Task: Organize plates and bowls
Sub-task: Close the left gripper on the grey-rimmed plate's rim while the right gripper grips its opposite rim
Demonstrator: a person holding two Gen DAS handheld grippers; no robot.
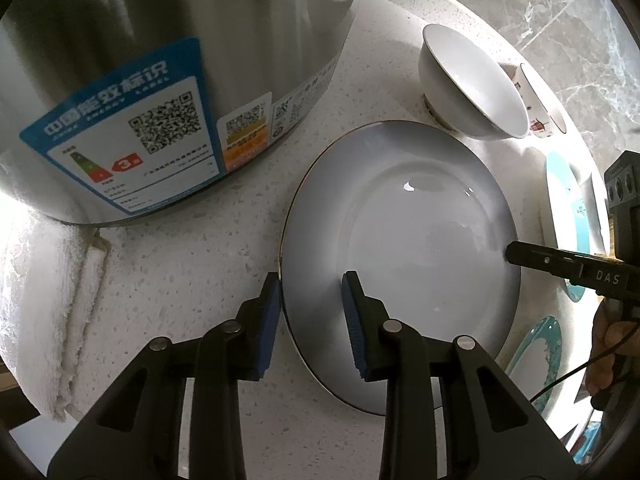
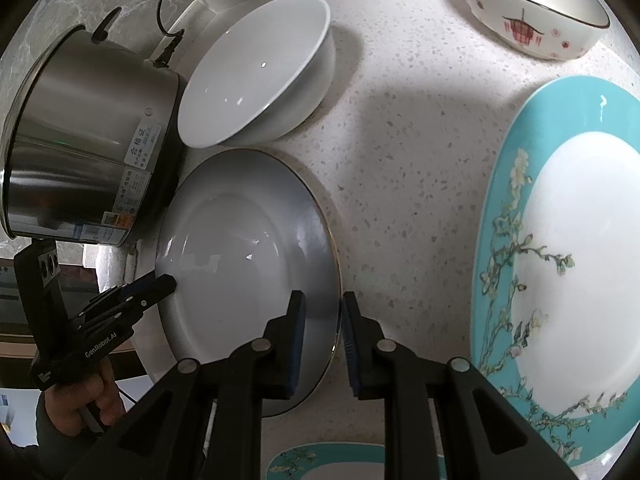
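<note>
Tongs first: your left tongs (image 1: 310,280) stand released, straddling the near rim of the white plate (image 1: 404,256), and your right tongs (image 2: 322,300) are released too, straddling its opposite rim. That plate lies flat on the speckled desk (image 2: 400,160), just beside the steel cooker (image 1: 172,92). Beyond it sit a white bowl (image 2: 256,68) and a red-patterned bowl (image 2: 532,12), with a teal floral plate (image 2: 560,248) to your right.

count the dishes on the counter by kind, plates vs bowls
plates: 3, the grey plate, the big teal floral plate and another teal floral plate at the bottom edge
bowls: 2, the plain white bowl and the red-patterned bowl
total: 5
</note>
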